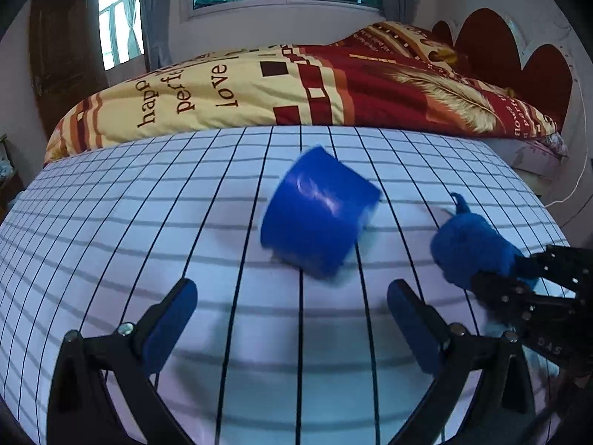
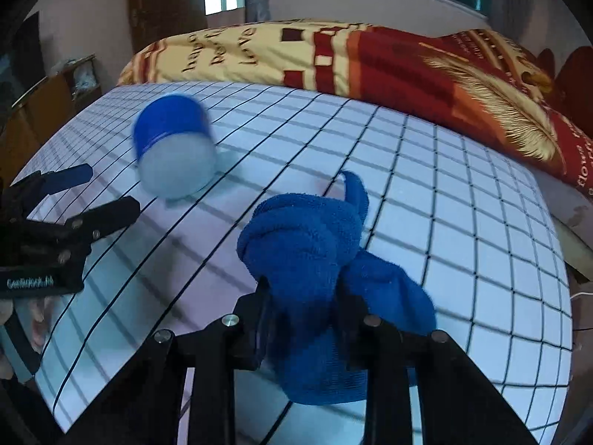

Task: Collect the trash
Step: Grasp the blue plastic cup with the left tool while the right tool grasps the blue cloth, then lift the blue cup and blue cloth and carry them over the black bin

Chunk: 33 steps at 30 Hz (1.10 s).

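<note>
The right claw (image 2: pixel 304 307) is clamped on a blue cloth (image 2: pixel 315 252); the bunched cloth bulges above and below the fingers and hides their tips, so only the black arms behind show clearly. In the left wrist view the same claw (image 1: pixel 493 278) enters from the right edge, cut off by the frame, with the cloth (image 1: pixel 470 244) sticking out ahead of it.

The left claw (image 1: pixel 292 315) stands wide open with nothing between its blue pads (image 1: pixel 174 319). From the right wrist view it (image 2: pixel 107 196) shows at the left edge, partly cropped, with part of a hand (image 2: pixel 33 319) blurred below it.

Just beyond the left claw, a blue cup (image 1: pixel 318 211) lies tipped on its side on the bed sheet (image 1: pixel 148 230), white with a dark grid. It is smeared by blur, so its outline is unclear; in the right wrist view the cup (image 2: pixel 174 148) turns its pale mouth toward the camera, and what is inside cannot be made out.

Behind the sheet lies a yellow and red blanket (image 1: pixel 259 85) with printed words.
</note>
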{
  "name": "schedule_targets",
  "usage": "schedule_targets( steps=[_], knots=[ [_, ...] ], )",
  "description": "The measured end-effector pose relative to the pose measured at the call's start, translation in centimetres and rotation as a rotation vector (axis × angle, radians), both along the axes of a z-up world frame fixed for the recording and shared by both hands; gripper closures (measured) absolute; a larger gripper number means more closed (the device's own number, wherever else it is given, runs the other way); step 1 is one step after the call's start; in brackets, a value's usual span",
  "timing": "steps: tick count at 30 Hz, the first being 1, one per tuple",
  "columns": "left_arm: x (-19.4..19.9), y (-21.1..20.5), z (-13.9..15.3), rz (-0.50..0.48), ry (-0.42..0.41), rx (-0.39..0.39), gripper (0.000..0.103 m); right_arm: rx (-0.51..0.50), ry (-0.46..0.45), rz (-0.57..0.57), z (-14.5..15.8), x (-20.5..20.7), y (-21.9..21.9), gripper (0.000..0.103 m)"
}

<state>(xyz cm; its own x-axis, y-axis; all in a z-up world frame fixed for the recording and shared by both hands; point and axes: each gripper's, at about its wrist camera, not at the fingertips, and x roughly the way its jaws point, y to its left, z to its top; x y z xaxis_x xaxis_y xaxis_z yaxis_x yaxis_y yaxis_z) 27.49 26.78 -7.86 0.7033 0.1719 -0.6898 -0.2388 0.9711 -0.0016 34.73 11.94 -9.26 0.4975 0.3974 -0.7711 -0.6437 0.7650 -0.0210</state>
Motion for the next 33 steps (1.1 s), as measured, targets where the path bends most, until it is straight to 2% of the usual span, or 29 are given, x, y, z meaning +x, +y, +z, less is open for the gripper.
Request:
schedule_targets(
  steps=[4,8,12,16,19,21,24,25,27,33],
  knots=[
    [1.7,0.3,-0.2,-0.021,-0.006,0.008,0.0,0.026,0.012,-0.067,-0.1,1.7,-1.1,0.076],
    [2.5,0.5,-0.1,-0.041,-0.019,-0.017,0.001,0.024,0.008,-0.071,-0.1,1.8,-1.6,0.076],
    [2.3,-0.1,0.1,-0.079,-0.009,-0.058,0.023,0.028,0.008,-0.078,0.0,1.7,-2.1,0.076],
    [1.4,-0.9,0.1,-0.102,-0.008,-0.073,0.039,0.042,0.011,-0.091,0.2,1.6,-2.8,0.076],
    [0.8,-1.7,0.2,-0.098,-0.006,-0.048,0.039,0.045,0.011,-0.096,0.2,1.3,-3.1,0.076],
    [1.2,-1.9,0.1,-0.068,0.001,-0.015,0.032,0.046,0.014,-0.097,0.2,1.3,-3.2,0.076],
    [2.2,-1.7,0.1,-0.056,0.005,-0.013,0.031,0.048,0.018,-0.099,0.3,1.4,-3.1,0.077],
    [2.3,-1.6,0.0,-0.056,0.008,-0.014,0.033,0.048,0.02,-0.098,0.3,1.5,-3.1,0.079],
    [2.5,-1.3,-0.1,-0.074,0.02,-0.047,0.048,0.048,0.02,-0.097,0.4,1.5,-3.1,0.086],
    [0.5,-1.5,0.4,-0.079,0.001,-0.055,0.049,0.057,-0.002,-0.089,1.4,0.2,-3.7,0.089]
  ],
)
